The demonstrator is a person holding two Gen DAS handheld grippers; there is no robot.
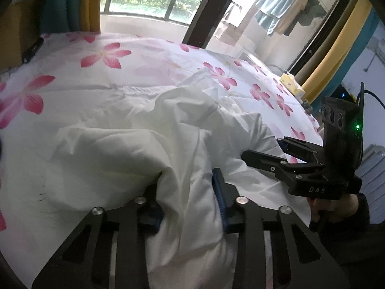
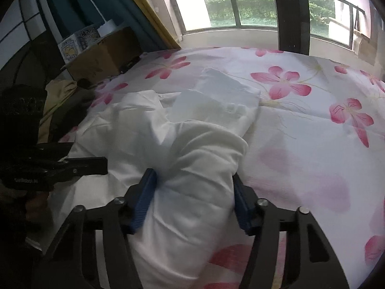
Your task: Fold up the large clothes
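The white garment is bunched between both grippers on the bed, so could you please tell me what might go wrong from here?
1. The left gripper and the right gripper each hold a thick wad of the white garment, not a clean edge, so layers may slip out unevenly when lifted.
2. The cloth is crumpled, so a fold made now would likely trap wrinkles.
3. The floral bedsheet lies directly beneath and could get pinched along with it.

White garment (image 2: 192,149), pink-flowered bedsheet (image 2: 312,125)
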